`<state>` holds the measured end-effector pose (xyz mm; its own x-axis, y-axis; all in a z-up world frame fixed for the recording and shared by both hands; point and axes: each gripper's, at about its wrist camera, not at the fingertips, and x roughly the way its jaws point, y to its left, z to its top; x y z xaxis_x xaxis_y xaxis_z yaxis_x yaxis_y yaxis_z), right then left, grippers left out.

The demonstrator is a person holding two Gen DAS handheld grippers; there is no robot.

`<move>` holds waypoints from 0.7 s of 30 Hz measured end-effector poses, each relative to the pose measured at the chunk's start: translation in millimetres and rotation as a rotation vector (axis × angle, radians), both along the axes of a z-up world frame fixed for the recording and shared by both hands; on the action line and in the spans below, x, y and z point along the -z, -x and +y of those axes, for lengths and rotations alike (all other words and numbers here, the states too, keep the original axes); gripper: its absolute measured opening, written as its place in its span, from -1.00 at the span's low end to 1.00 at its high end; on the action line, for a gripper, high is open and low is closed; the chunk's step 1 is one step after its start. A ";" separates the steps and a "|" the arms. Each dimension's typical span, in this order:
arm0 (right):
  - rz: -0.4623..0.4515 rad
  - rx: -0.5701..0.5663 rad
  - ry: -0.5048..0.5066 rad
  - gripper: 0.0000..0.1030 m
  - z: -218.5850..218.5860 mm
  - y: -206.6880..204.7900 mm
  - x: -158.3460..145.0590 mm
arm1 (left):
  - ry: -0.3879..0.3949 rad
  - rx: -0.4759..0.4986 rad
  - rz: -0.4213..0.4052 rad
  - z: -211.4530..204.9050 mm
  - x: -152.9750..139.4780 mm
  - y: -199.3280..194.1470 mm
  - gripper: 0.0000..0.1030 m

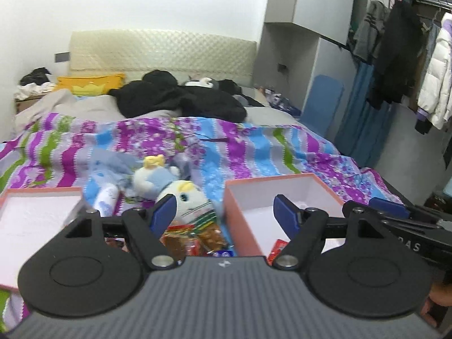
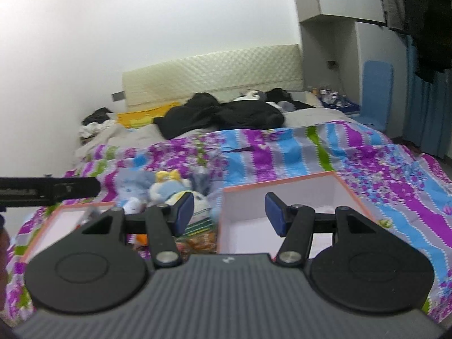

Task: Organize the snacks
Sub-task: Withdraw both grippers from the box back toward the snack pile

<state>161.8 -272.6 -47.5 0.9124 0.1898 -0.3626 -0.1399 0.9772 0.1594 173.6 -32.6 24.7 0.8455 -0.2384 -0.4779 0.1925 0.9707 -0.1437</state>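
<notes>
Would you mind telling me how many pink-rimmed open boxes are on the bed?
2. One pink-rimmed box sits at the left on the bedspread; the other box sits at the right, with plush toys between them. Others may be hidden below the view.

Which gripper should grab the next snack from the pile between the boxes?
Left, probably. The left gripper, open and empty, has the snack packets under its fingers; the right gripper sits mostly over the right box.

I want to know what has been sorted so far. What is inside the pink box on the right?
Inside the right pink box, a red snack wrapper lies on the white floor near the front wall. The left gripper covers the rest of the front, so other snacks there cannot be ruled out.
</notes>
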 end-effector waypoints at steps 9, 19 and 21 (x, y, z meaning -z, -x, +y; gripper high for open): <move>-0.007 -0.072 -0.006 0.12 42.4 32.0 18.0 | -0.005 -0.064 0.005 42.4 29.2 41.9 0.56; 0.031 -0.074 -0.014 0.13 61.9 59.6 68.8 | 0.002 -0.110 0.038 68.5 75.7 67.3 0.59; 0.039 -0.080 -0.008 0.12 66.3 65.8 78.1 | -0.005 -0.124 0.047 71.4 83.7 72.2 0.60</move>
<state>96.0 -206.2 -125.5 0.8795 0.2647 -0.3956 -0.2111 0.9618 0.1742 101.4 38.8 -59.1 0.8447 -0.1307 -0.5190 0.0638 0.9874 -0.1447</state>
